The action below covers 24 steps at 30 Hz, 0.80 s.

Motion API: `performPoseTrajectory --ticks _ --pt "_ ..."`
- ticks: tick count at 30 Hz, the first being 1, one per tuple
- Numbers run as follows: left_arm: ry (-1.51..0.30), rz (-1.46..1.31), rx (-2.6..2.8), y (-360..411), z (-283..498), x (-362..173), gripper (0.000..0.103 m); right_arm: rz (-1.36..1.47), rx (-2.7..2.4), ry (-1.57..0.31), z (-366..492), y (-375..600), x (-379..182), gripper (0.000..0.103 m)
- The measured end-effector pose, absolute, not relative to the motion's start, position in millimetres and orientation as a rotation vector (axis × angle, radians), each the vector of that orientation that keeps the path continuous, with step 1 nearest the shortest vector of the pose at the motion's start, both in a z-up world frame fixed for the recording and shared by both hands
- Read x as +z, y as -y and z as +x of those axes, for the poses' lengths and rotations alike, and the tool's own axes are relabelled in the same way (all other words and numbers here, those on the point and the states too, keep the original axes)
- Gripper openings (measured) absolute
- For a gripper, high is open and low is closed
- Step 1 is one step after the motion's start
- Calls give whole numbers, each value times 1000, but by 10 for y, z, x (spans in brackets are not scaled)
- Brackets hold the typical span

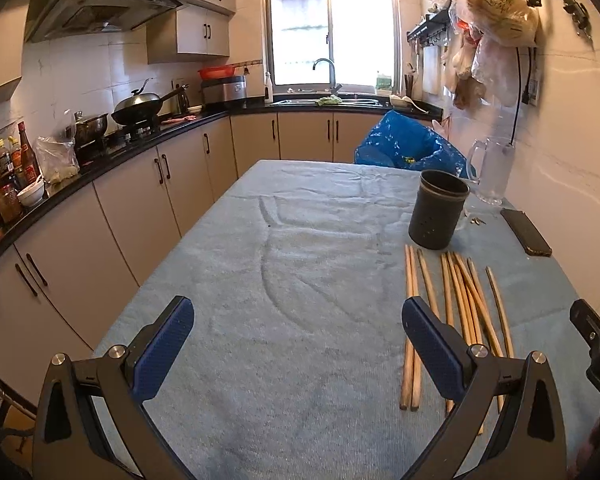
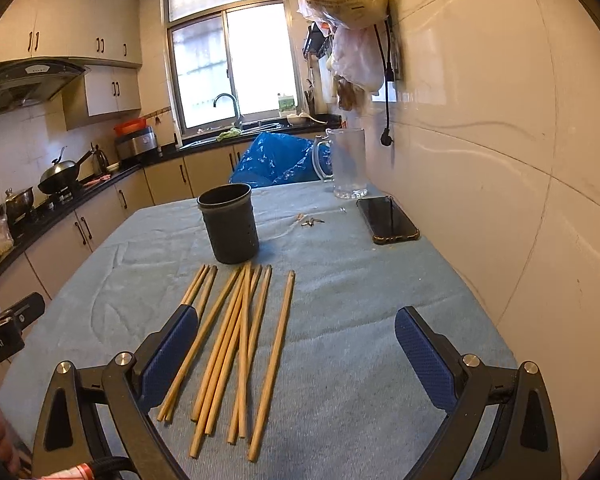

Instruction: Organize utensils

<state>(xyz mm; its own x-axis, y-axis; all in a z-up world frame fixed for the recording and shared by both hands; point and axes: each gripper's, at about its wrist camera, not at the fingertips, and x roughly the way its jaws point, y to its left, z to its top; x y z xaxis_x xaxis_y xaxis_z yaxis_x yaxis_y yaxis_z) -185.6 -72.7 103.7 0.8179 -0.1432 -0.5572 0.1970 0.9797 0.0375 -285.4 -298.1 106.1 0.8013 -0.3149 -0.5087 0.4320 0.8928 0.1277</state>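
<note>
Behind the chopsticks (image 2: pixel 236 344), the dark holder (image 2: pixel 229 224) stands upright.

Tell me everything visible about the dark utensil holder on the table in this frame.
The utensil holder is a dark grey, matte cylinder, probably plastic or metal, with a stepped band under its open rim and small holes low on its wall. It stands upright on the blue table cloth, looks empty, and nothing grips it. The wooden chopsticks lie flat just in front of it, tips near its base; contact cannot be judged. The phone and glass pitcher sit apart, nearer the wall.
</note>
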Motion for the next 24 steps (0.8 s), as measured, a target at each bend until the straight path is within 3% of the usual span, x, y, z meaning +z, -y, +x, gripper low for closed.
performPoseTrajectory --ticks 24 --pt "-575 82 -205 610 -1985 1065 103 203 -415 -454 -2930 2802 1009 101"
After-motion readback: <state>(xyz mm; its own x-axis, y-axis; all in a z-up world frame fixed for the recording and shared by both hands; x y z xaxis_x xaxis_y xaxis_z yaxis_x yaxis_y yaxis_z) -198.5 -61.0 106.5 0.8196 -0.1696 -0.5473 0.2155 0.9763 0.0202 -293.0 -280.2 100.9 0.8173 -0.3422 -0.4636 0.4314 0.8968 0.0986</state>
